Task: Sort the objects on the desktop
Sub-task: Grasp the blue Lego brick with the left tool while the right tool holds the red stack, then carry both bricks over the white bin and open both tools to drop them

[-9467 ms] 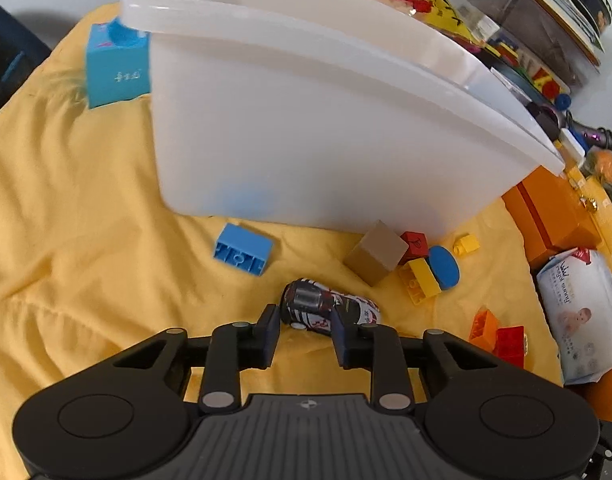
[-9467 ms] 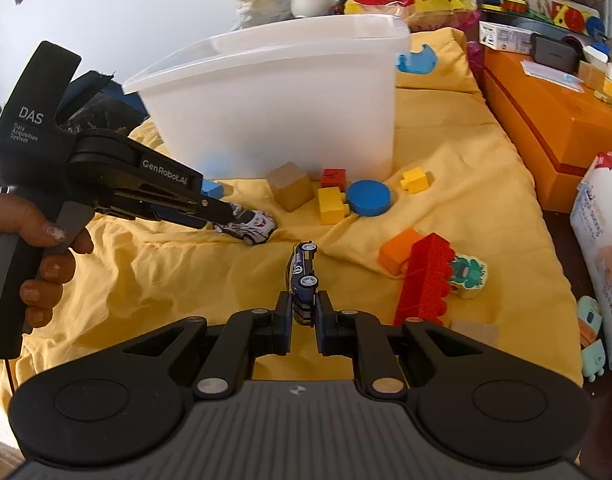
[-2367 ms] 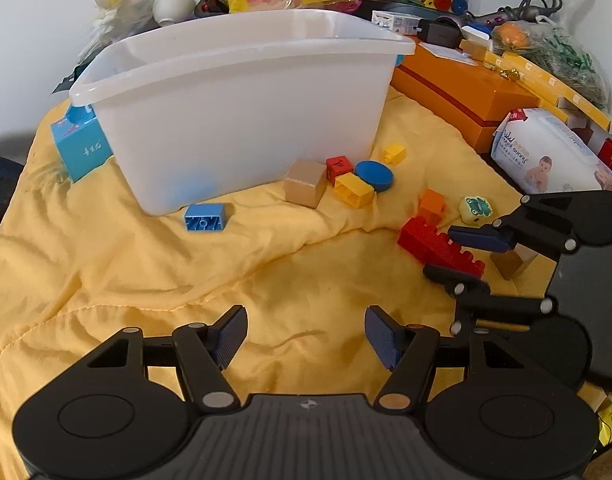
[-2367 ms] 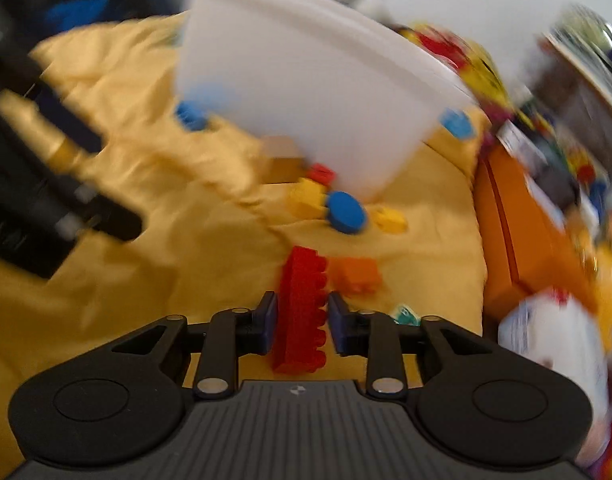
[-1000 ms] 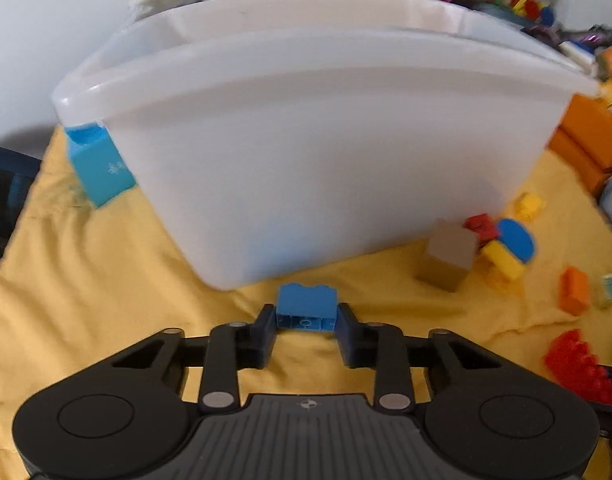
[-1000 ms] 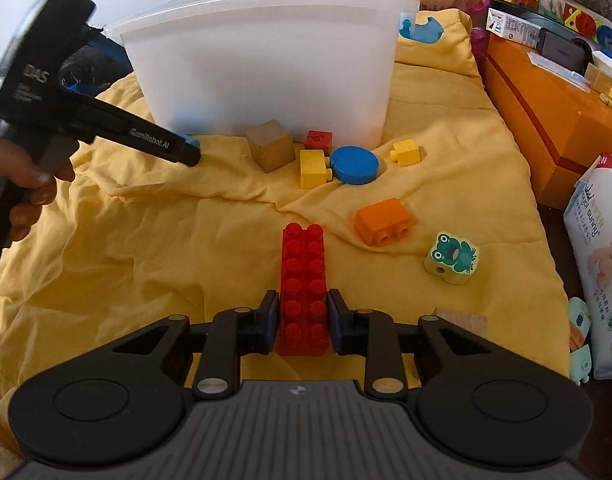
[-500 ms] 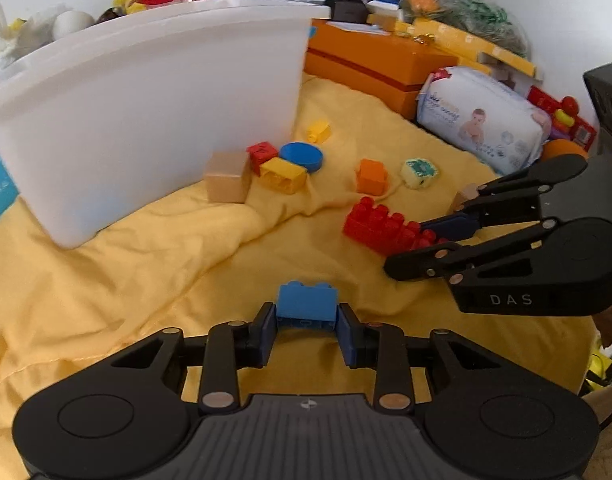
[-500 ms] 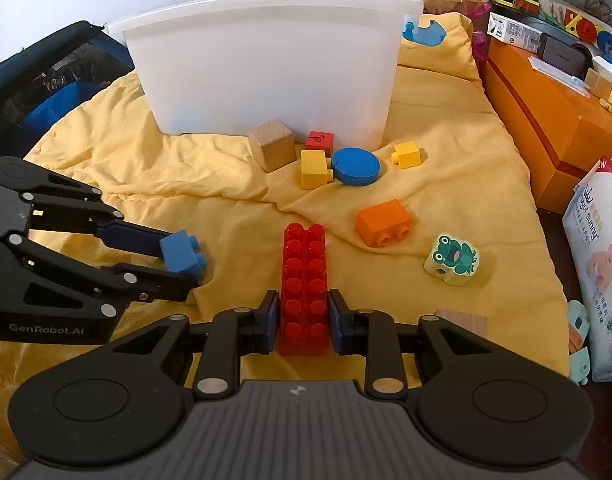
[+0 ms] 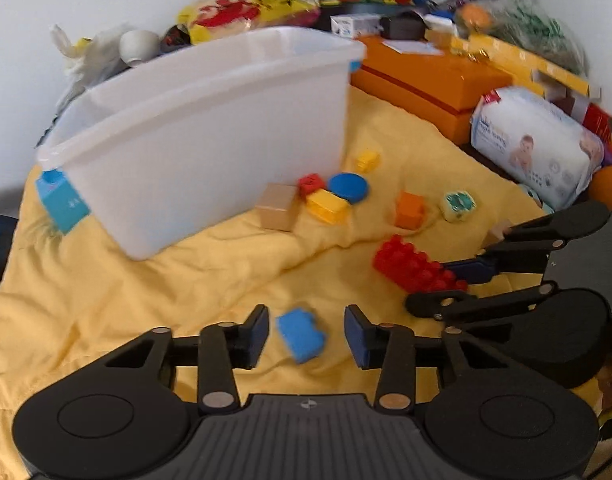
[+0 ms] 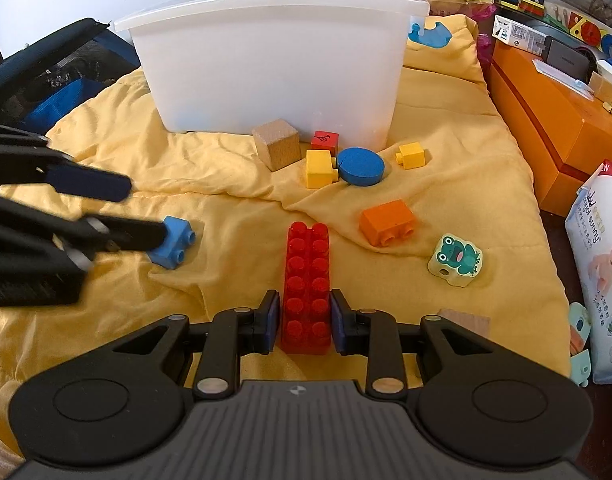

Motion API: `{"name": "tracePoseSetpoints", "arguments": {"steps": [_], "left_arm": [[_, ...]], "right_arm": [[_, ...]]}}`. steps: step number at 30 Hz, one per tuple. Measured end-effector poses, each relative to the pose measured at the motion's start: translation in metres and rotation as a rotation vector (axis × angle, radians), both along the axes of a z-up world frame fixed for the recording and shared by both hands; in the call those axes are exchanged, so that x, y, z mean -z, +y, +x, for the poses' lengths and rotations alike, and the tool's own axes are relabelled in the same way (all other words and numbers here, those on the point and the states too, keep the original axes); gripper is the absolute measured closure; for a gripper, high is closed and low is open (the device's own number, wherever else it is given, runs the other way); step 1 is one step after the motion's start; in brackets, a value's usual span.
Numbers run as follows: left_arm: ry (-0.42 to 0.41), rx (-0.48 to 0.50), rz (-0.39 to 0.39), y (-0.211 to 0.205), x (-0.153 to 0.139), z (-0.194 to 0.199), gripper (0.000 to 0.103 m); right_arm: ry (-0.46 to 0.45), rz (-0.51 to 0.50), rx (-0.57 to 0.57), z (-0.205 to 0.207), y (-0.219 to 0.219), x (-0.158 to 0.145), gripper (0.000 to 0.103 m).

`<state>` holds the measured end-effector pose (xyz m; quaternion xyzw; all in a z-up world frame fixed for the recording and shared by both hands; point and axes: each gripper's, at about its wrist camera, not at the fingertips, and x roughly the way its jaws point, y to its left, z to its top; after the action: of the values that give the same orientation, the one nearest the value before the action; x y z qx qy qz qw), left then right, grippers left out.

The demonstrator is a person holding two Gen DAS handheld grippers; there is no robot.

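A small blue brick (image 9: 299, 334) lies tilted on the yellow cloth between the pads of my left gripper (image 9: 306, 332). That gripper is open, with a gap on each side of the brick. The right wrist view shows the same brick (image 10: 171, 242) at the tip of the left gripper (image 10: 141, 212). A long red brick (image 10: 308, 272) rests flat on the cloth, its near end between the pads of my right gripper (image 10: 305, 320). The pads still touch its sides while the jaws ease open. The white bin (image 10: 273, 64) stands behind.
In front of the bin lie a wooden cube (image 10: 277, 149), a yellow brick (image 10: 320, 168), a blue disc (image 10: 361, 166), a small yellow brick (image 10: 410, 155), an orange brick (image 10: 388, 222) and a frog block (image 10: 454, 259). An orange box (image 10: 554, 120) and a wipes pack (image 10: 602, 280) bound the right.
The left gripper carried the blue brick from the bin's foot to the near cloth, then opened and let it go. The right gripper stayed on the red brick.
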<state>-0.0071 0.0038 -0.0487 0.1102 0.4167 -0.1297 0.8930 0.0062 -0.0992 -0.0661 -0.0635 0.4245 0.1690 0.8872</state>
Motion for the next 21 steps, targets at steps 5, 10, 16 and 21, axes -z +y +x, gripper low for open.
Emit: {"name": "tracePoseSetpoints", "arguments": {"steps": [5,10,16,21], "left_arm": [[0.025,-0.011,0.047,-0.011,0.018,0.004,0.064],[0.064,-0.081,0.004,0.008,0.021,0.01,0.075],[0.072,-0.086,-0.047,0.017,0.026,0.01,0.078],[0.05,-0.066,-0.115,0.028,0.012,0.009,0.082]], "right_arm": [[-0.012,-0.011,-0.016,-0.004,0.0,0.0,0.072],[-0.009,-0.002,-0.019,-0.005,-0.002,0.0,0.072],[-0.014,-0.007,-0.027,-0.004,-0.001,0.0,0.076],[-0.033,-0.022,-0.068,-0.007,0.003,-0.005,0.076]]}}
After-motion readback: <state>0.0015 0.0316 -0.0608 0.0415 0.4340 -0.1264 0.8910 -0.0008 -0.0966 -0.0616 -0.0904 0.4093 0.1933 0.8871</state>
